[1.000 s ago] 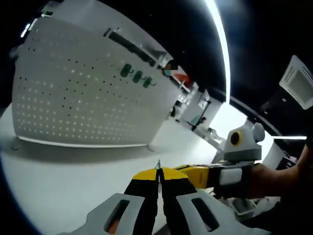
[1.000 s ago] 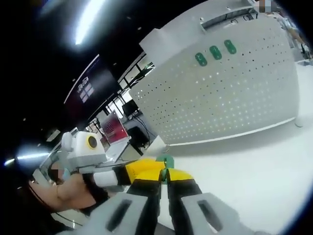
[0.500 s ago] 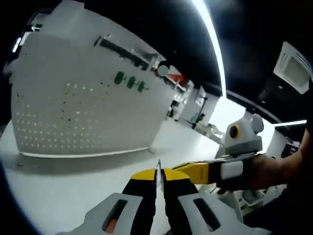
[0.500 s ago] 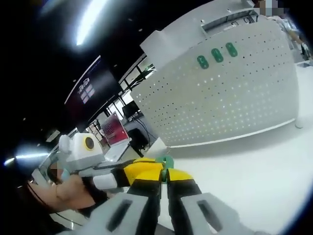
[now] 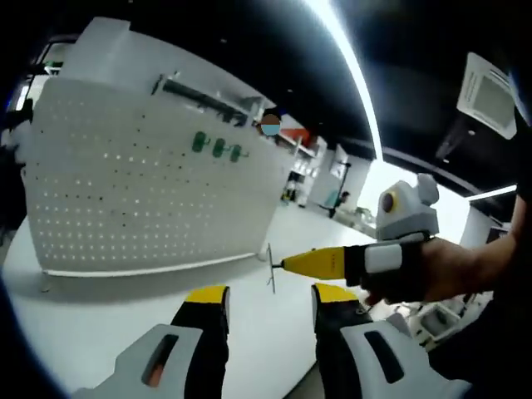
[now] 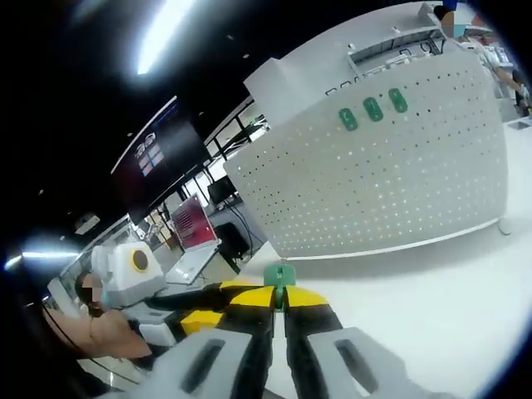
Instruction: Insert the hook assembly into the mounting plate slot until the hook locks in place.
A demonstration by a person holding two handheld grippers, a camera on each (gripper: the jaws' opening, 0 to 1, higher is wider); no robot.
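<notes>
Pegboard [image 5: 150,208] stood upright on the white table [image 5: 100,324] in the left gripper view, ahead of the left gripper [image 5: 270,301] and well apart from it. That gripper's yellow-tipped jaws were spread and held nothing. Between and just beyond them hung a thin metal hook [image 5: 271,268], its long axis roughly upright in the view, pinched at the tip of the right gripper [image 5: 287,264], which reached in from the right. Three green pieces [image 5: 214,148] sat in a row high on the board, under a dark bar [image 5: 199,93]. In the right gripper view the right gripper [image 6: 280,296] had its jaws pressed together on a green hook assembly [image 6: 280,275], one piece, poking up past the tips. The pegboard [image 6: 382,174] lay ahead and to the upper right, well apart, with three green pieces [image 6: 373,109] in a row near its top edge and the white table [image 6: 432,307] below. The left gripper [image 6: 204,317] showed low on the left, just beside the right one. I judged the right hand to be the carrier, so the coming move would be forward and upward toward the board's face; which slot was meant could not be told.
</notes>
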